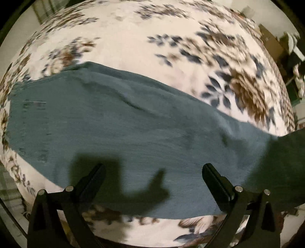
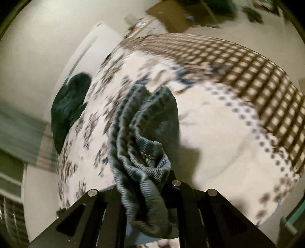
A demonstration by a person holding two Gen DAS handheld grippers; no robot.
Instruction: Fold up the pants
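Blue-grey pants [image 1: 118, 122] lie spread flat across a floral bedspread [image 1: 122, 38] in the left wrist view, running from the left edge to the lower right. My left gripper [image 1: 152, 169] hangs above them, wide open, with nothing between its black fingers [image 1: 95, 175]. At the right edge the cloth rises up out of the picture. In the right wrist view my right gripper [image 2: 144, 171] is shut on a bunched end of the pants [image 2: 141, 137], whose ribbed hem and folds spill over and hide the fingertips. That end hangs lifted off the bed.
A brown checked blanket [image 2: 247, 70] covers the far part of the bed. A dark green garment [image 2: 70, 103] lies at the bed's left edge. Cardboard boxes [image 2: 171, 17] and clutter stand on the pale floor beyond. The bed's edge drops off at the left.
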